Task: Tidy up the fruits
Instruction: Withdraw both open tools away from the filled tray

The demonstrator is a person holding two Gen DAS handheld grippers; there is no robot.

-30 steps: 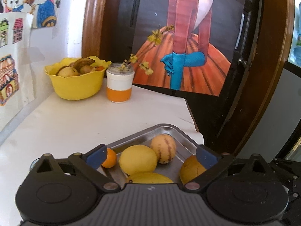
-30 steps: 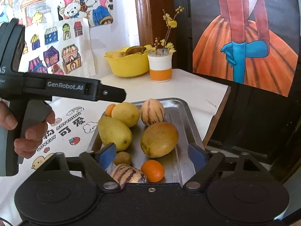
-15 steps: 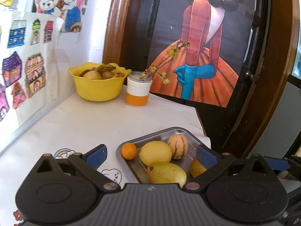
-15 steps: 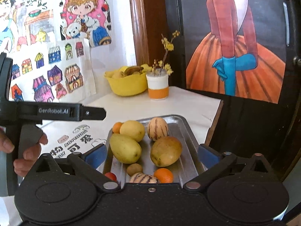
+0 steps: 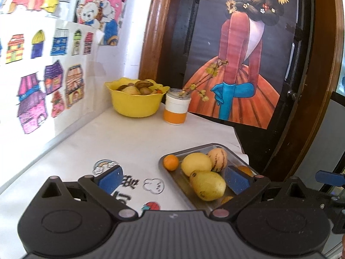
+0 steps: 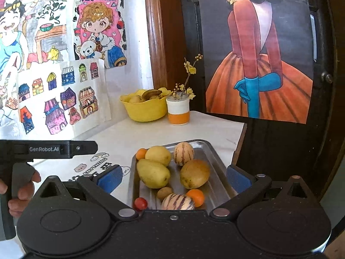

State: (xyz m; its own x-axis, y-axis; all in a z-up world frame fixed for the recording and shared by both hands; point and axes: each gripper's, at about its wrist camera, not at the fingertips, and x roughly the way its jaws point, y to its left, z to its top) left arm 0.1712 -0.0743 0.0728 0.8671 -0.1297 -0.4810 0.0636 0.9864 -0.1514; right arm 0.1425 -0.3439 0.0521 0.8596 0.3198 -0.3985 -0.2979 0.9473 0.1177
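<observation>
Right gripper has jaws wide apart, empty, hovering above the near end of the tray; left gripper is also spread and empty, hanging over the tablecloth just left of the tray. The fruits sit loose in the tray: pear, lemon, mango, two striped melons, two small oranges, a brown kiwi-like piece and a red cherry tomato. Risks: round fruit probably rolls if nudged, the packed pear and lemon touch so a finger may knock the neighbour, and the tray sits near the table's right edge, so a push may slide it off. Far back, a yellow bowl already holds fruit, with a flower jar just right of it, easy to tip on a reach. Drawings cover the left wall. A hand grips the left handle.
</observation>
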